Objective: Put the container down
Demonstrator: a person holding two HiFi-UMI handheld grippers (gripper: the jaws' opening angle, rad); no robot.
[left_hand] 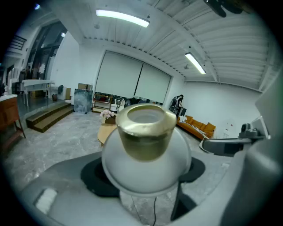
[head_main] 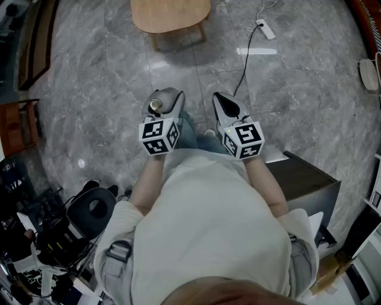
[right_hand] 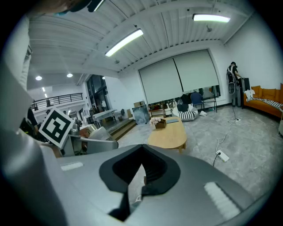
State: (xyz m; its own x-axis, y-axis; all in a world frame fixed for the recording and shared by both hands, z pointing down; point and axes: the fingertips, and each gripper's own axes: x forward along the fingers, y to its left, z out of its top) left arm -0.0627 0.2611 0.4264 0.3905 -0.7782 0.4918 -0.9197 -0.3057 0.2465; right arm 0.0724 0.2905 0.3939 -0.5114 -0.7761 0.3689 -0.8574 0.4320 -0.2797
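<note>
Container [left_hand: 143,132] between jaws of left hand-held gripper [left_hand: 145,176]

Cream T-shirt [head_main: 208,232]; grey left gripper [head_main: 166,99], right gripper [head_main: 221,102], black-and-white marker cubes [head_main: 159,137]

Looks like a large open-plan studio or lab hall rather than a home. Has a wide grey stone-look floor [head_main: 89,77], a white slatted ceiling [left_hand: 230,48] with long strip lights [left_hand: 123,18], and a far wall of tall drawn blinds [left_hand: 132,79]. Mixes lounge furniture with work gear: an oval wooden table [head_main: 169,15], an orange sofa [left_hand: 201,126], low wooden steps [left_hand: 46,117], and a power strip [head_main: 266,28] trailing its cable across the floor. Holds a heap of dark equipment [head_main: 47,238] tangled with leads at one side, a dark cabinet [head_main: 303,181], and an upper gallery behind a railing [right_hand: 57,100].
</note>
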